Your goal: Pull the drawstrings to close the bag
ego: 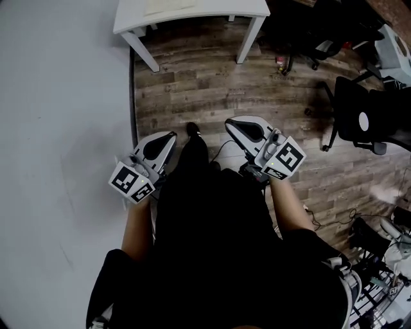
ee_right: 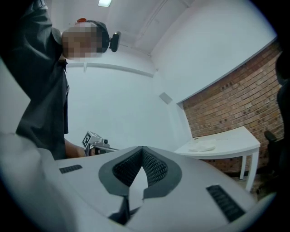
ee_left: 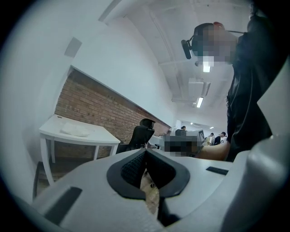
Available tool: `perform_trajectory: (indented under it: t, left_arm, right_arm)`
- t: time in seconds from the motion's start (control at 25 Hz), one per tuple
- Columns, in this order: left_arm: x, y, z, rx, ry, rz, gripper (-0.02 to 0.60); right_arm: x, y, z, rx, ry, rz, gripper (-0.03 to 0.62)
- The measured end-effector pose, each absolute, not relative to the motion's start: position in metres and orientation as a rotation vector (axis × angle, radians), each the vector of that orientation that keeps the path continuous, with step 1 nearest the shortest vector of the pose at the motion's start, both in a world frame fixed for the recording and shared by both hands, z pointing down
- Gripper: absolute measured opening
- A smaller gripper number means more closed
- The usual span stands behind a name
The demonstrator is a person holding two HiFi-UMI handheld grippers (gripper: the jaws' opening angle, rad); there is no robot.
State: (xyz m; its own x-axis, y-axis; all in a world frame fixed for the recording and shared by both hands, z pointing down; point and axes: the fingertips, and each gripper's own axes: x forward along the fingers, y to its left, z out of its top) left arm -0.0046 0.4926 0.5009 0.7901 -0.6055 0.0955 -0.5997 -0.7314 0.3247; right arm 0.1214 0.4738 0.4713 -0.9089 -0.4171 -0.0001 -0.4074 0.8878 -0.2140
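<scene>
We see the pale bag (ego: 168, 5) lying flat on the white tabletop (ego: 212, 8) at the top edge of the head view. Its long axis seems to run along the tabletop's length, but we cannot tell which way its mouth faces. Well below it, our left gripper (ego: 169, 136) and right gripper (ego: 232, 124) point up the frame, each with its fingers (ee_left: 131, 167) pressed together on nothing.

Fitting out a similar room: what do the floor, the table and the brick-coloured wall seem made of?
Floor: grey-brown planks with grain and seams, matte; wood or wood-look laminate. Table: smooth white, probably painted or laminated board. Wall: real-looking red-brown brick, rough, with pale mortar joints.
</scene>
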Motion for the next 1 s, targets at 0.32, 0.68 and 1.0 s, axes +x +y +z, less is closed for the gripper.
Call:
perform_trajectory:
  t: [0.32,0.68,1.0]
  left_arm:
    - [-0.033,0.375,0.524,2.569,-0.902,-0.109,0.017]
    - [-0.093,0.242,0.528,2.514,-0.873,-0.161,0.017]
    - [-0.109,0.187,0.539,2.486,-0.867,-0.186,0.017]
  right_arm:
    - [0.089,0.366,0.49,-0.665,3.098,-0.404,0.006]
    - [0.028,0.236,0.48,-0.678,3.144,-0.454,0.006]
    - [0.017,0.168,0.491,-0.717,3.162,-0.483,0.006]
